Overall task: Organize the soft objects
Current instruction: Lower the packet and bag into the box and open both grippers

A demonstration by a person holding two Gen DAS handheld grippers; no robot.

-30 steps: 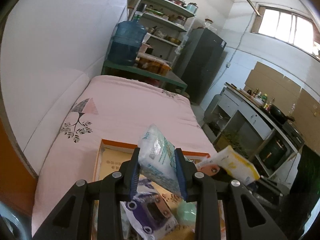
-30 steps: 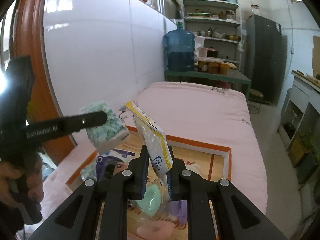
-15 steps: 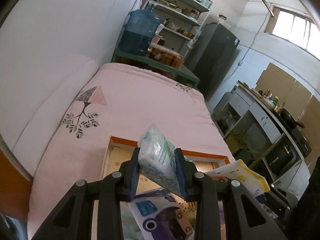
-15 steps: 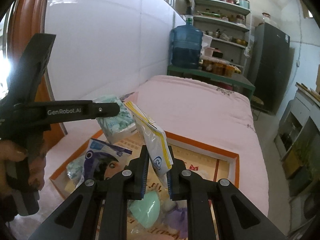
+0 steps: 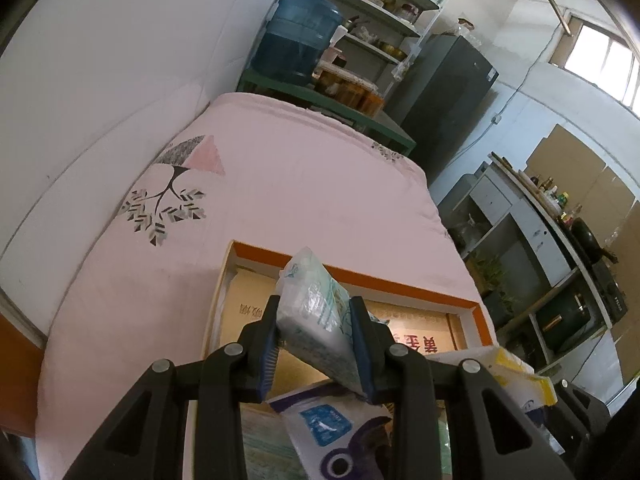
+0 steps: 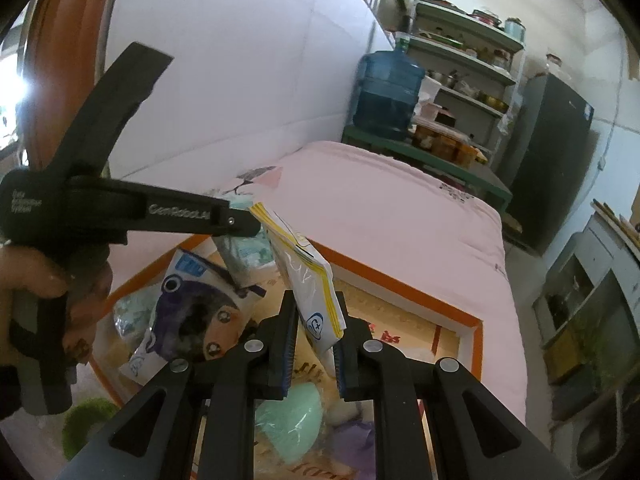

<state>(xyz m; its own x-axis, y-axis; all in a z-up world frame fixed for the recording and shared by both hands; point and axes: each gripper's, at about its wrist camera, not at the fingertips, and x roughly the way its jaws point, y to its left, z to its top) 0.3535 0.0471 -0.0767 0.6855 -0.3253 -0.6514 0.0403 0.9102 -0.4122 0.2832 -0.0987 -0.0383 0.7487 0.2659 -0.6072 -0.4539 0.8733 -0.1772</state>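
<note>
My left gripper [image 5: 316, 314] is shut on a white and green tissue pack [image 5: 310, 288], which hangs tilted over the near left part of an orange-rimmed box [image 5: 400, 285] on the pink bed [image 5: 280, 184]. A flat white and yellow packet [image 6: 306, 276] stands upright in my right gripper [image 6: 316, 308], which is shut on it over the same box [image 6: 404, 286]. In the right wrist view the left gripper [image 6: 236, 220] reaches in from the left, the tissue pack [image 6: 250, 250] almost touching the packet. A purple and blue pouch [image 6: 188, 308] lies in the box below.
A mint green soft thing [image 6: 292, 420] and a purple one [image 6: 360, 444] lie in the box. A fuzzy green object [image 6: 88, 420] sits outside its left rim. A person's hand [image 6: 36, 276] holds the left gripper. Beyond the bed stand a water jug [image 5: 300, 36], shelves and a dark fridge [image 5: 448, 100].
Both grippers have come down and forward over the box with their packs still held. The right gripper has rolled, and the left gripper's tip now sits closer to the yellow packet.
</note>
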